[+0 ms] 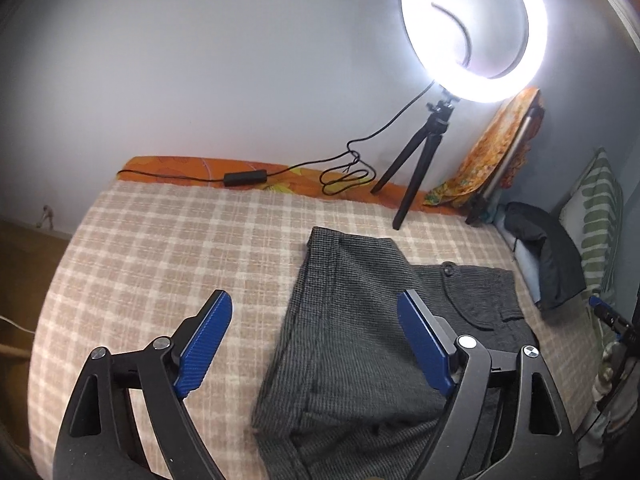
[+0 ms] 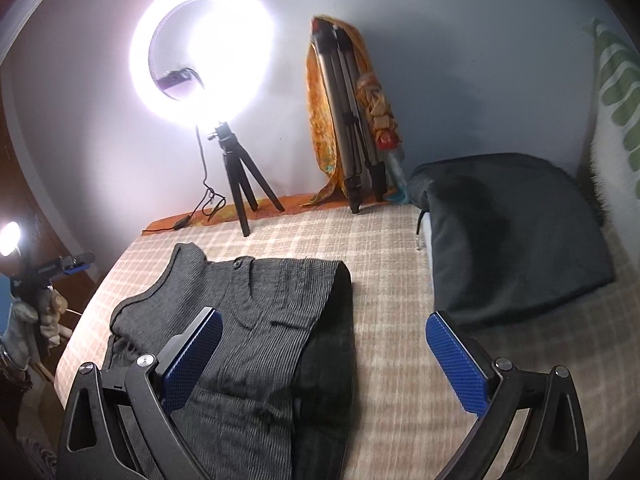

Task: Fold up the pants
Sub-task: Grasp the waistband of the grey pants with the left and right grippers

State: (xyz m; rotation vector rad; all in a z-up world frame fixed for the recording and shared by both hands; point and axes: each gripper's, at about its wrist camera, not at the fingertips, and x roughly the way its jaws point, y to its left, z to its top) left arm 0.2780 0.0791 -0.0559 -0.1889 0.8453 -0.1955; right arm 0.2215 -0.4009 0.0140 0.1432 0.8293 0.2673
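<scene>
A bed (image 1: 160, 248) in checked beige cloth stands against a pale wall, a lit ring light (image 1: 474, 28) at its far edge. Grey pants (image 1: 352, 340) lie folded mid-bed. Both the left gripper (image 1: 316, 344) and the right gripper (image 2: 324, 364) hover released, fingers empty. Only the right view shows the whole dark cushion (image 2: 516, 236) by the far corner.

No readable text, label, brand or number anywhere.

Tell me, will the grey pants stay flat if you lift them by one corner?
Probably not. The pants already lie folded and rumpled on the bed, so they look floppy and would likely droop and unfold. The thick woven cloth seems easy to grip.
</scene>
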